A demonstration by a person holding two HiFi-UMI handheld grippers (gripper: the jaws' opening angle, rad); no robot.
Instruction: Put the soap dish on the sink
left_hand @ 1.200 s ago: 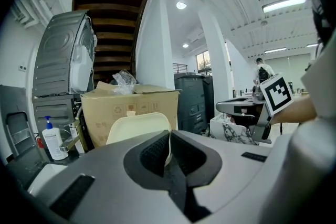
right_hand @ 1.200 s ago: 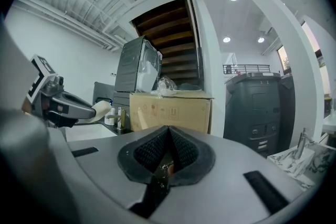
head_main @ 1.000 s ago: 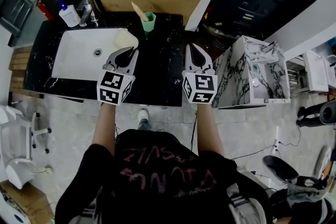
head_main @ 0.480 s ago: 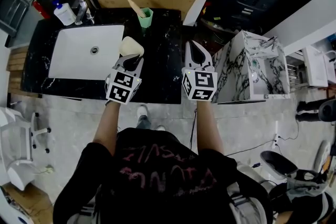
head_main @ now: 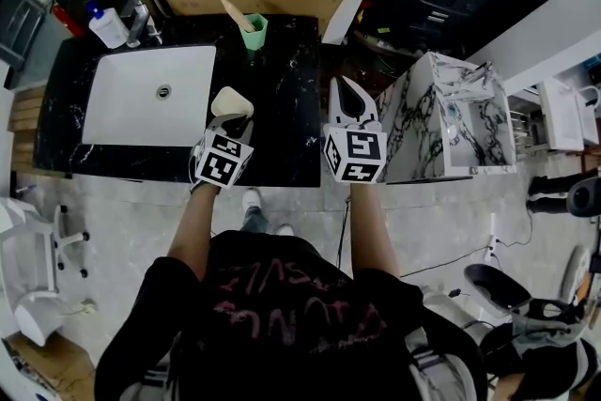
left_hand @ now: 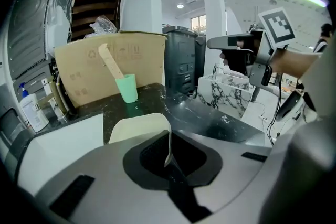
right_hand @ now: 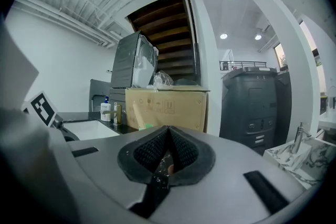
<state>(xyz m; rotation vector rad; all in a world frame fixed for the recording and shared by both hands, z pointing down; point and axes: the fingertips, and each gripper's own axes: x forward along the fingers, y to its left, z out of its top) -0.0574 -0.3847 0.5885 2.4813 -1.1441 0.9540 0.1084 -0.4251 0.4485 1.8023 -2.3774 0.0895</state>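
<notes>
Left claw [head_main: 232, 119] grips the soap dish [head_main: 231, 100] by its near rim, sink basin [head_main: 141, 103] just left; right claw [head_main: 342, 91] clenched, empty.

Cream soap dish [head_main: 232, 100] (edge pinched) beside sink [head_main: 122, 108].

No word or number can be read with certainty. The cardboard box [left_hand: 84, 73] behind the surface bears a few printed handling symbols, too small to make out. The person's black shirt [head_main: 291, 296] carries pink lettering, seen upside down and not legible. The cubes on the left hand-held gripper [head_main: 235, 120] and the right hand-held gripper [head_main: 341, 85] show black-and-white square marker patterns without letters.
</notes>
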